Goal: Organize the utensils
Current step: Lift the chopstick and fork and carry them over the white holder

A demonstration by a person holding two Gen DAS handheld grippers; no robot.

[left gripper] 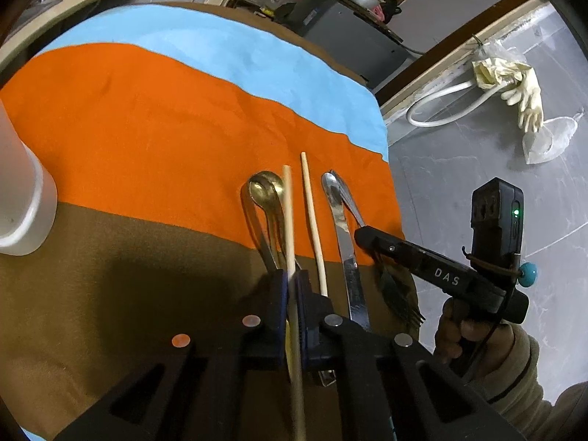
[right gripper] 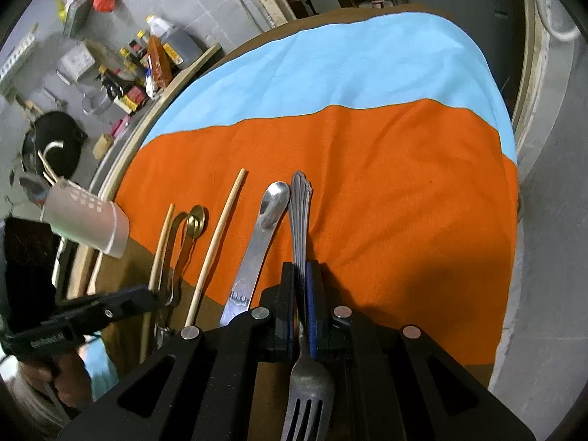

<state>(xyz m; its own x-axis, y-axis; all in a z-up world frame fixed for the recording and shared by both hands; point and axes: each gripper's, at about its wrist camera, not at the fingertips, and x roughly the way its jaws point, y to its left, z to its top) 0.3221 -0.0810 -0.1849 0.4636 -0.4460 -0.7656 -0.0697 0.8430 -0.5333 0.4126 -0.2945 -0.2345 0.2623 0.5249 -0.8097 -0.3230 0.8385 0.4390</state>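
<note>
Two hand-held grippers pinch things: left one squeezes a chopstick, right one squeezes a fork over the desk.

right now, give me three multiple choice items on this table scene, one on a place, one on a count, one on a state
1. Where does the white perforated plastic holder stand?
A. at the cloth's left edge
B. between the chopsticks
C. on the blue stripe

2. How many colour bands show on the felt tablecloth?
A. one
B. three
C. five

3. What is the right gripper doing?
A. standing open over bare cloth
B. clamped on the steel fork
C. clamped on a spoon

Answers:
1 A: it stands left of all the laid-out utensils.
2 B: blue, orange and brown.
3 B: the fork's handle runs between its closed pads, tines toward the camera.
</note>
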